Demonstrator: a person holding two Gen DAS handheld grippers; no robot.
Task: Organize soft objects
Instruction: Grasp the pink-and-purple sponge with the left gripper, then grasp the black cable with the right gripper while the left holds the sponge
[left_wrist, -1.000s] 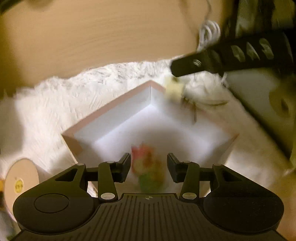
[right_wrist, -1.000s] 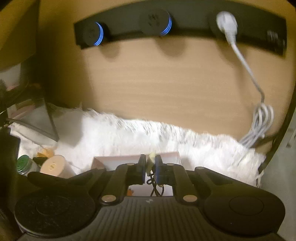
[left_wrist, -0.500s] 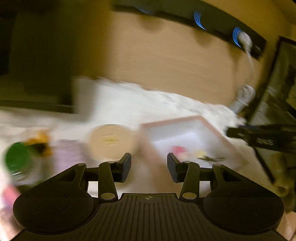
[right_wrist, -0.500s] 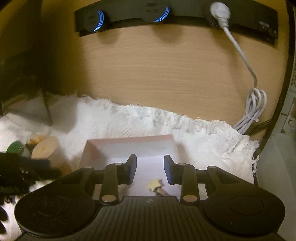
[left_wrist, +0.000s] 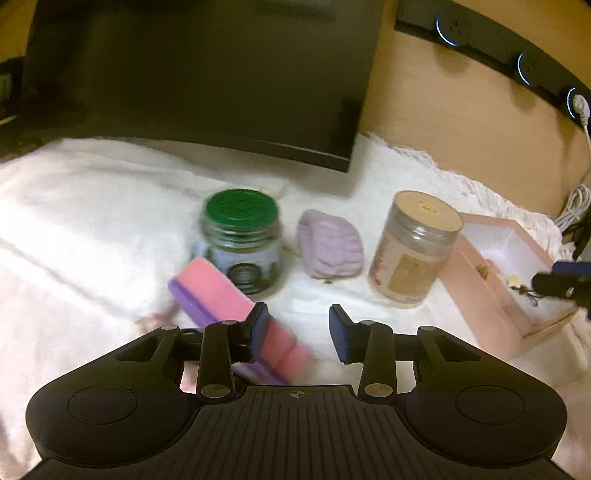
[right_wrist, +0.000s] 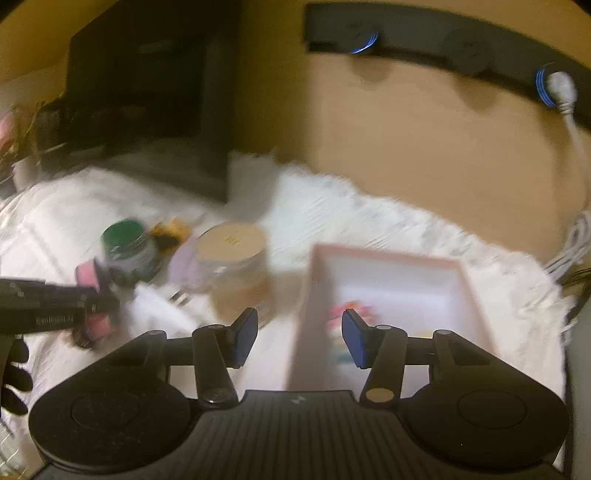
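Note:
A pink and purple sponge (left_wrist: 221, 299) lies on the white fluffy cloth just in front of my open left gripper (left_wrist: 298, 329), partly under its left finger. A lilac knitted soft item (left_wrist: 330, 243) lies between two jars. The pink box (left_wrist: 491, 291) with a white inside stands at the right and holds small soft items (right_wrist: 349, 314). My right gripper (right_wrist: 299, 338) is open and empty, over the box's left wall (right_wrist: 306, 295). The left gripper also shows in the right wrist view (right_wrist: 92, 291), by the sponge.
A green-lidded glass jar (left_wrist: 240, 236) and a tan-lidded clear jar (left_wrist: 415, 247) stand on the cloth. A black monitor (left_wrist: 199, 74) rises behind them. A black socket strip (right_wrist: 443, 40) with a white plug and cable (right_wrist: 572, 122) is on the wooden wall.
My left gripper swung left from the box to the sponge and jars. My right gripper opened, released the small yellowish item into the box, then turned left.

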